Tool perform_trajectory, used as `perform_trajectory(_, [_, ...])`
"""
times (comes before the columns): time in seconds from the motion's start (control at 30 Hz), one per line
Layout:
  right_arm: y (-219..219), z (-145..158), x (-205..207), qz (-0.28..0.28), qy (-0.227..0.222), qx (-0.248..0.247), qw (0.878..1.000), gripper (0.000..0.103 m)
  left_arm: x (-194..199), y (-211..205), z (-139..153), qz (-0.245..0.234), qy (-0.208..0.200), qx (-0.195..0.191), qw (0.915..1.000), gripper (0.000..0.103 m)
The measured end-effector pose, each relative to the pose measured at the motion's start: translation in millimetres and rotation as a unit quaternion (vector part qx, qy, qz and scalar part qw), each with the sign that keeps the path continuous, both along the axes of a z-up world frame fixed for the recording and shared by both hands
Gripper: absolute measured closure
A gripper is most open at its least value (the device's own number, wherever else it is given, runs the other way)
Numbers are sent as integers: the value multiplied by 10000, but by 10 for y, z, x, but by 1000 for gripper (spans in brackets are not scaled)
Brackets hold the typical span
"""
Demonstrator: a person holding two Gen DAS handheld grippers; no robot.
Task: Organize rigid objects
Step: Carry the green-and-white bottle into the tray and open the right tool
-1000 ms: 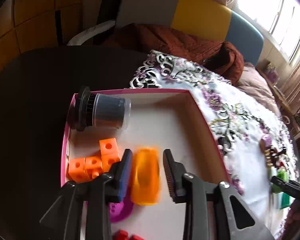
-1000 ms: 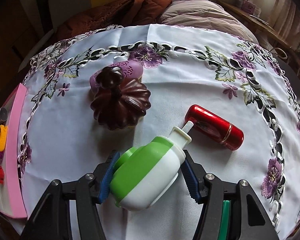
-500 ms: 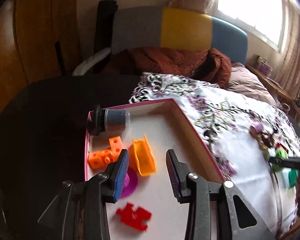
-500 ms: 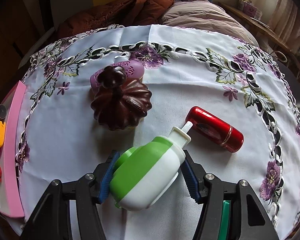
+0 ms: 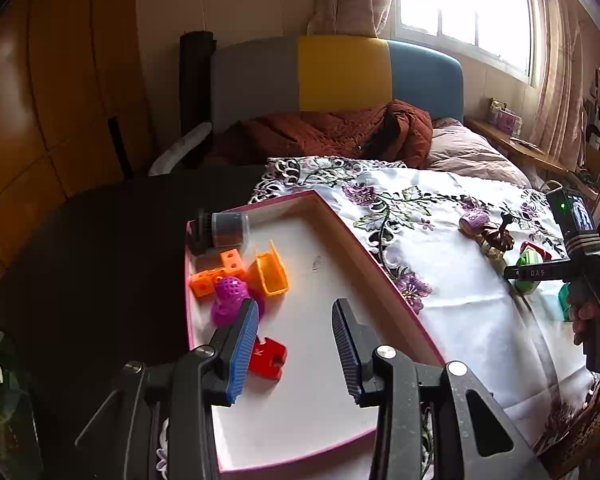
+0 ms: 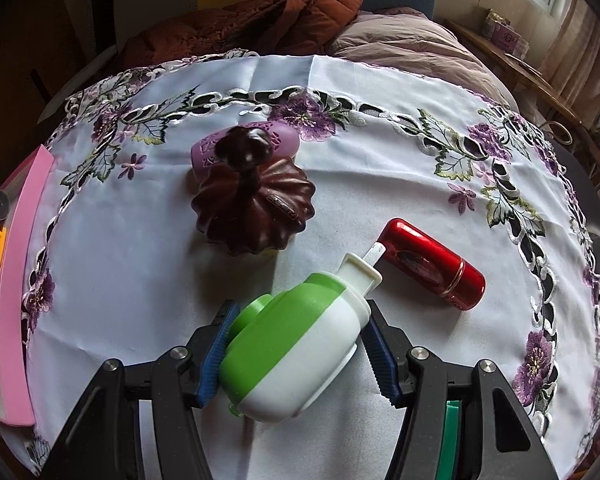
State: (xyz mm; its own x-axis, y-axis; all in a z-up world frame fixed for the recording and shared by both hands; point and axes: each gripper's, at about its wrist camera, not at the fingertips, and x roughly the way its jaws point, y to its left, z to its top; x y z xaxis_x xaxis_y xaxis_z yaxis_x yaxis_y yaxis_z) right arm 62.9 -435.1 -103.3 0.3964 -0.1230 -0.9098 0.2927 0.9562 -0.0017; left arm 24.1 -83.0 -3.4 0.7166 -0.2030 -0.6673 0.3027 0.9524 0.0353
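Slippage is the near risk: the right gripper (image 6: 296, 354) clamps a rounded green-and-white bottle (image 6: 296, 344) just over the cloth, its nozzle at one o'clock beside the red tube (image 6: 432, 264). The dark pumpkin-shaped lid (image 6: 254, 208) at eleven could get knocked. The left gripper (image 5: 296, 350), jaws just parted and empty, hangs above the pink tray (image 5: 384, 276) of toys.

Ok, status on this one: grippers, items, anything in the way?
Left gripper open, empty, above pink tray. Right gripper shut on green-white bottle. Red case and brown lid close ahead.
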Motion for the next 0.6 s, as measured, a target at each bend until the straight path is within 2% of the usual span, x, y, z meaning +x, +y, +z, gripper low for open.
perform_trajectory(0.17, [59, 10, -19, 51, 39, 7, 10000, 42, -44, 61, -10, 31, -21, 65, 10000, 65])
perform_trajectory(0.4, [352, 54, -94, 335, 30, 61, 9994, 42, -87, 104, -43, 34, 24, 67, 10000, 65])
perform_trajectory(0.6, [650, 194, -117, 592, -248, 268, 9976, 42, -104, 141, -55, 36, 41, 38, 10000, 65])
